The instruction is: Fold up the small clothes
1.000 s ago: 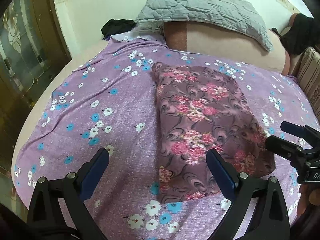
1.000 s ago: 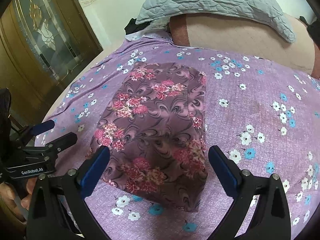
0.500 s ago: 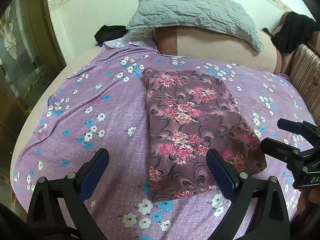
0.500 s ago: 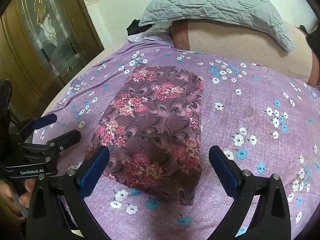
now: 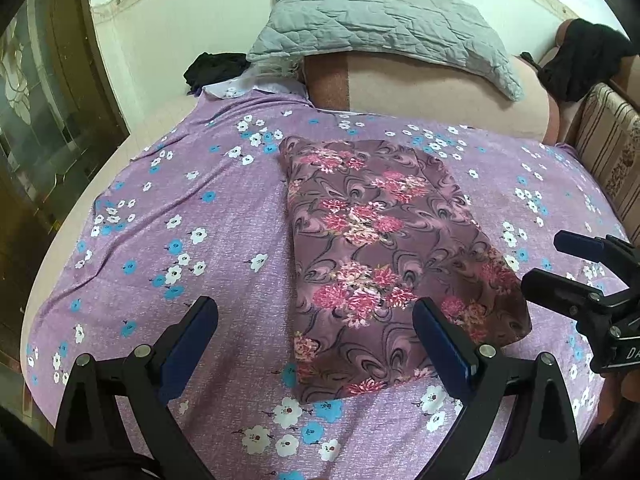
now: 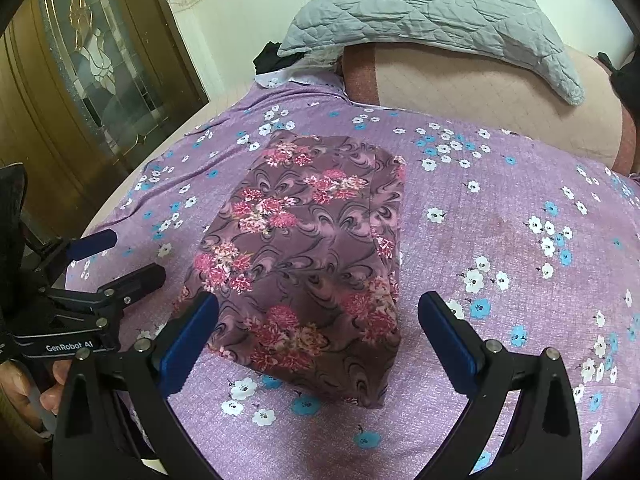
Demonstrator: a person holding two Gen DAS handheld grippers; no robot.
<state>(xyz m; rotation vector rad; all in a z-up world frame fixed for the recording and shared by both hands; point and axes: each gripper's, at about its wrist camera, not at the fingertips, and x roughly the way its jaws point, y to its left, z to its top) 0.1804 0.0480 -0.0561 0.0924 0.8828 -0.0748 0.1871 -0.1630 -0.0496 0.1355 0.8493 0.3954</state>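
Resting folded garment (image 5: 384, 256) on bedsheet (image 5: 208, 240)

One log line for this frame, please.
left hand-held gripper open, empty | right hand-held gripper open, empty | floral garment folded, flat on purple bedsheet

Both views are evenly and softly lit, no single source being visible; only faint shadows are cast along the near edge of the folded cloth (image 5: 396, 256); strong fisheye bending is seen at the edges, with black corners; glints are caught on the glass door (image 6: 100, 52) at upper left; central detail is rendered sharp.
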